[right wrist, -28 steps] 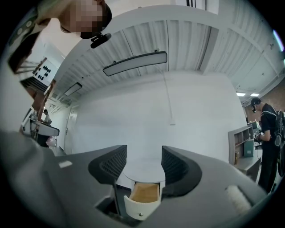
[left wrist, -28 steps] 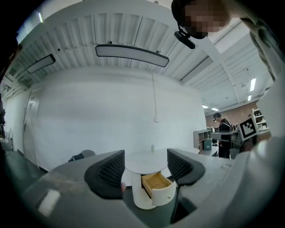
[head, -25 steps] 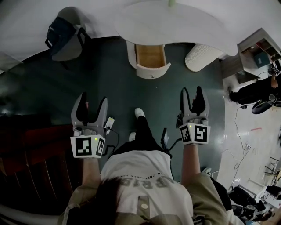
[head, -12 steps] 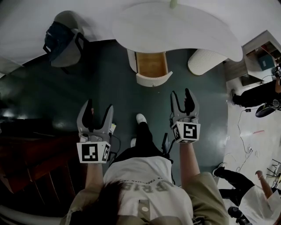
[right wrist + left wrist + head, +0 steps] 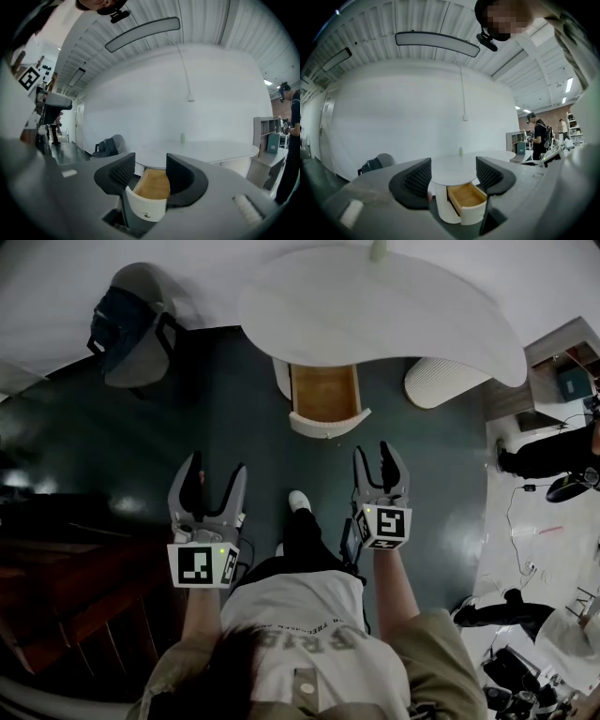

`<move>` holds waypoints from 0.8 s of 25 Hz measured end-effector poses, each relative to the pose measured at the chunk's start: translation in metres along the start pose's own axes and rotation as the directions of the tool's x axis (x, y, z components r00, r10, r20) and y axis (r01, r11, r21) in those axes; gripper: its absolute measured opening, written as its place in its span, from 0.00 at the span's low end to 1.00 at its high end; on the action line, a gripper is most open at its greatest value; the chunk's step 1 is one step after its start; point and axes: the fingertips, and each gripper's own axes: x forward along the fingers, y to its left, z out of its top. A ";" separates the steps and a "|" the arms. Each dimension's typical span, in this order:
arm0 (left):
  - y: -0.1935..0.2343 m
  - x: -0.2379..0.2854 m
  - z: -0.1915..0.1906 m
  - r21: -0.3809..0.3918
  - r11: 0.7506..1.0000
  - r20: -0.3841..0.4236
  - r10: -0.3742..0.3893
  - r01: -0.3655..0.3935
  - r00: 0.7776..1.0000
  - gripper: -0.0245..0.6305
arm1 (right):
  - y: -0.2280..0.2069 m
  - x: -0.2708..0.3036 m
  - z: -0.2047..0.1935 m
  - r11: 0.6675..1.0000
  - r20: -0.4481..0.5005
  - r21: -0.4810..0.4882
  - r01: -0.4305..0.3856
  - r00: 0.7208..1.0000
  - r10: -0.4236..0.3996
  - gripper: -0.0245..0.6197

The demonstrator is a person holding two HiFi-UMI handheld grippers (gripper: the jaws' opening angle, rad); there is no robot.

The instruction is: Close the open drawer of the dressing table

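Observation:
The white dressing table stands ahead of me, and its drawer is pulled out, showing a wooden inside and a curved white front. My left gripper hangs open over the dark floor, short of the drawer and to its left. My right gripper is just short of the drawer front and slightly to its right, its jaws closing with nothing between them. In the left gripper view the drawer lies beyond the open left gripper. In the right gripper view the drawer front fills the gap below the right gripper.
A grey chair with a dark backpack stands at the far left. A white ribbed stool sits right of the drawer, and a small bottle stands on the table top. A shelf unit and a person are at the right.
Both grippers have moved forward toward the drawer, the right one further and inward. The right gripper's jaws stand narrower than before.

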 end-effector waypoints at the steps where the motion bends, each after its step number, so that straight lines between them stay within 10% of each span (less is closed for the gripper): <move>1: 0.000 0.005 -0.002 -0.002 1.000 -0.001 -0.001 0.001 1.000 0.52 | 0.000 0.004 -0.006 1.000 -0.007 0.002 -0.002 1.000 0.002 0.37; 20: -0.020 0.083 -0.153 -0.035 0.997 0.002 -0.062 0.062 0.998 0.52 | 0.003 0.072 -0.178 1.000 -0.111 0.004 -0.021 0.994 0.022 0.35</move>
